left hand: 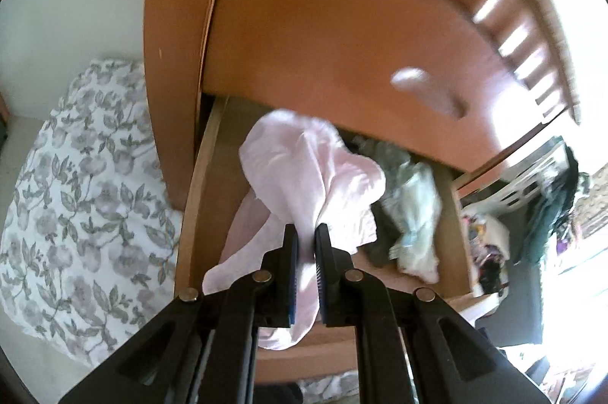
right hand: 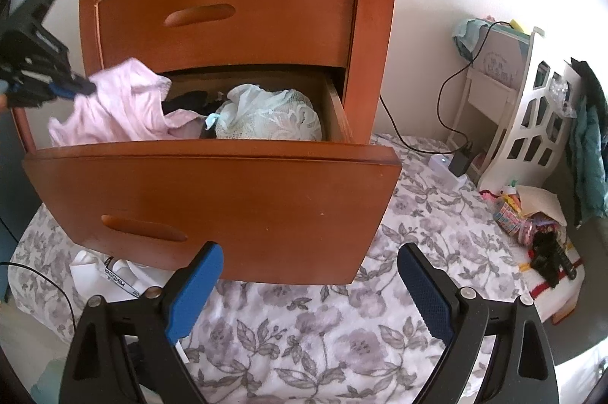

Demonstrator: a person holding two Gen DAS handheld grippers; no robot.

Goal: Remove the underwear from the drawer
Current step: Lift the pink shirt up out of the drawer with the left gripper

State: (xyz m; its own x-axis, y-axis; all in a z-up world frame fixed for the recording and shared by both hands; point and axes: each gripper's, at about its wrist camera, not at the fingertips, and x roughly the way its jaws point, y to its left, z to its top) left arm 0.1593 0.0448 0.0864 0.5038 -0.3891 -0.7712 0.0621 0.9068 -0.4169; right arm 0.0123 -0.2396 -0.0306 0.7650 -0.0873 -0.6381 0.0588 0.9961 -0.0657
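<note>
Pinching a fold of pale pink underwear point(left hand: 304, 183) between its two blue-padded fingers point(left hand: 292, 274), the left gripper point(left hand: 304, 252) sits low in the centre of the left wrist view, its jaws pressed nearly together on the cloth. The garment bunches above the fingertips and trails down below them, partly over the front edge of the open drawer point(left hand: 197, 198). In the right wrist view the same gripper enters from the left edge, and the pink fabric hangs from its tip over the left part of the drawer, its lower end still inside.

The right gripper point(right hand: 309, 290) stands at the bottom of its own view with fingers point(right hand: 193, 290) spread wide and nothing between them, just in front of the drawer's front panel.

Further right inside the drawer lies a pale lace garment point(right hand: 266, 119) with dark clothing point(right hand: 186, 102) behind it. The wooden nightstand point(right hand: 235, 5) stands on a floral sheet point(right hand: 342, 339). A white shelf unit point(right hand: 532, 122) fills the right of the frame.
</note>
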